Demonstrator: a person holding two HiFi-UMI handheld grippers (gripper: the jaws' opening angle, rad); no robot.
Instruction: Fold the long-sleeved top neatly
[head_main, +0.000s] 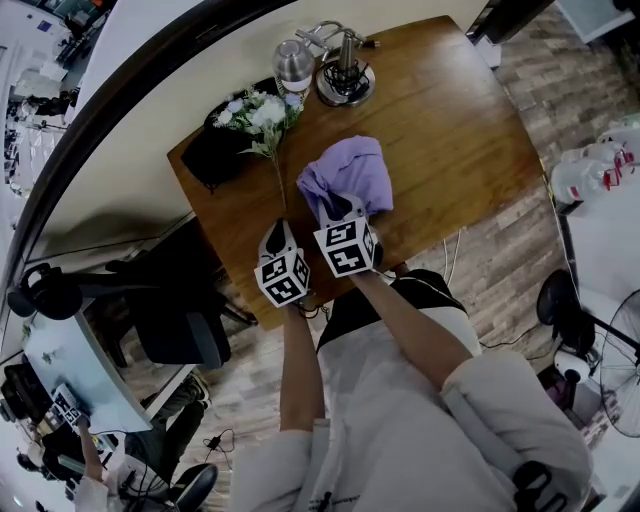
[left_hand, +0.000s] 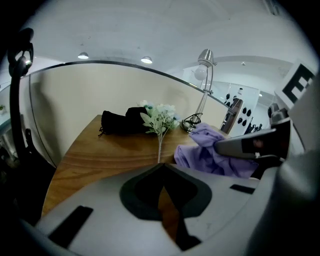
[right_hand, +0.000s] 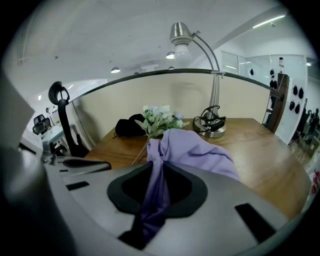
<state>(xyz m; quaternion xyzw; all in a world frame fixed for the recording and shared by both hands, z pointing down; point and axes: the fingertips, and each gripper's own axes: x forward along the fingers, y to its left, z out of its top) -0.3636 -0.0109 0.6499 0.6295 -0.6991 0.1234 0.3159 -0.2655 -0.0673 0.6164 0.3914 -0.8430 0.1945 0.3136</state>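
Purple fabric first: the long-sleeved top (head_main: 350, 170) is a crumpled heap around the middle of the table, not flat at all, lying just right of the flower stem. My right gripper (right_hand: 152, 197) is clamped on a twisted bunch of it at the near side of the heap. In the right gripper view the cloth runs straight down between the jaws and they pinch it. My left gripper (left_hand: 164, 200) has its jaws together with nothing in them, just a sliver of wood showing past the tips. It sits just beside the right one, on its left, over the near edge of the wooden table (head_main: 450, 120), and it isn't touching the top. Further back there's a bunch of white flowers (head_main: 262, 112), a black bag (head_main: 210, 152) at the far left corner, and a silver desk lamp (head_main: 343, 72) at the far edge.
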